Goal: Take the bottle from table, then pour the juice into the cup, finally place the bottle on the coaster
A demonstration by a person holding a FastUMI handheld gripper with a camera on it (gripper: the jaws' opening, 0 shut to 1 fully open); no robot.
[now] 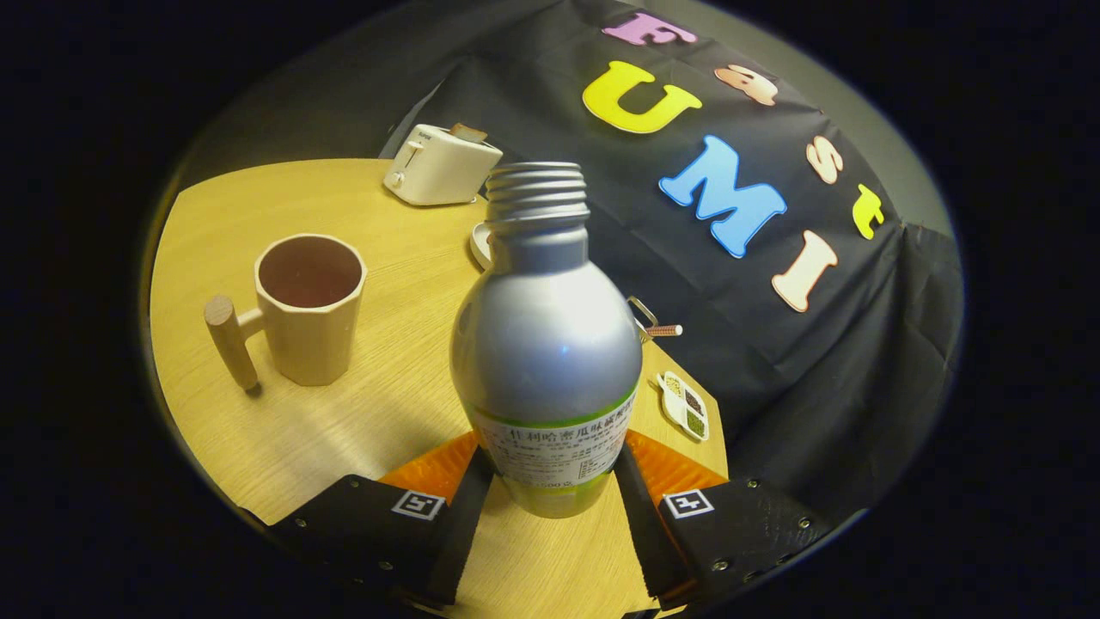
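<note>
Clamped on the bottle (546,344), my tongs (550,481) have one finger pressed against each side of its labelled lower body, so the gap between them is just the bottle's width. From where I sit I see the bottle standing between the fingers, tilted a little against the scene, its base lifted above the tabletop (361,413) as far as I can judge, though the contact under it is hard to read. It is silver-grey with a green band and a white label near the bottom, and its threaded neck is open, with no cap on it.

Beyond the fingers, off to the left of the bottle, the cup (309,305) sits upright on the wood, well apart from the bottle. It is a pale, faceted mug with a peg-like wooden handle sticking out on its left side, and its inside looks dark; I cannot tell whether anything is in it.

Behind the bottle's neck a pale round rim (479,245) peeks out, mostly hidden. Farther back, near the far edge of the tabletop, stands a cream toaster (441,163) with a slice poking up. Near the right edge lies a small divided dish (685,406) of grains, and just behind the bottle's shoulder a small metal item (653,325) I cannot identify.
</note>
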